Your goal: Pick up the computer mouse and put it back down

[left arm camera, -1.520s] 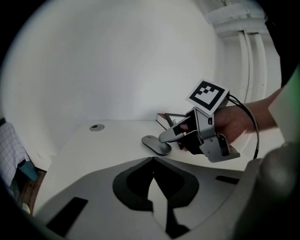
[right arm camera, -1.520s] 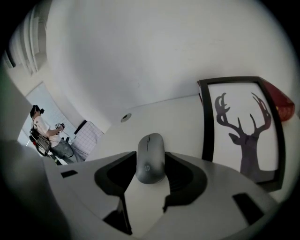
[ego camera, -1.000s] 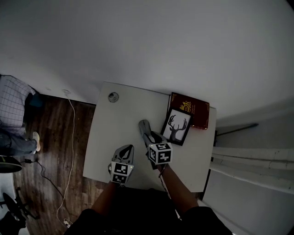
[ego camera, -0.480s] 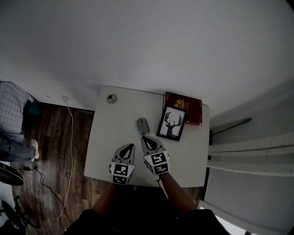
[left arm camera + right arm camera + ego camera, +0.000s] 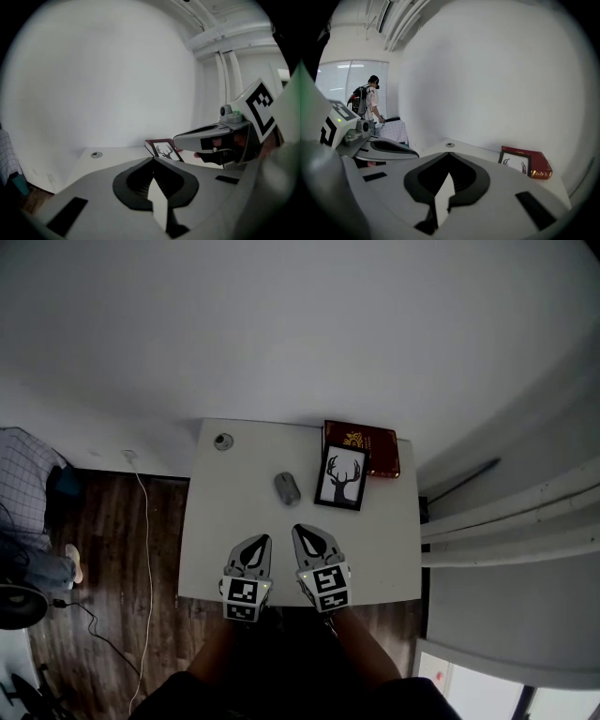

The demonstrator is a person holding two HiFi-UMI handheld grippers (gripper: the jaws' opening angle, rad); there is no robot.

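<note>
The grey computer mouse [image 5: 287, 488] lies alone on the white table [image 5: 225, 512], just left of a framed deer picture [image 5: 341, 478]. Both grippers hang over the table's near edge, well short of the mouse. My left gripper [image 5: 260, 540] is shut with nothing in it, its jaw tips meeting [image 5: 152, 159]. Beside it on the right, my right gripper [image 5: 299, 530] is also shut and empty [image 5: 449, 154]. Neither gripper view shows the mouse; the jaws hide it.
A dark red book [image 5: 366, 444] lies behind the deer picture [image 5: 163, 150] at the back right. A small round cap [image 5: 223, 441] sits in the table's back left corner. A wall runs behind the table; wooden floor and a cable lie left. A person [image 5: 370, 101] stands far off.
The right gripper stood at the mouse a second ago; it has drawn back toward the near edge and the mouse stays on the table. Both grippers have risen and pulled back.
</note>
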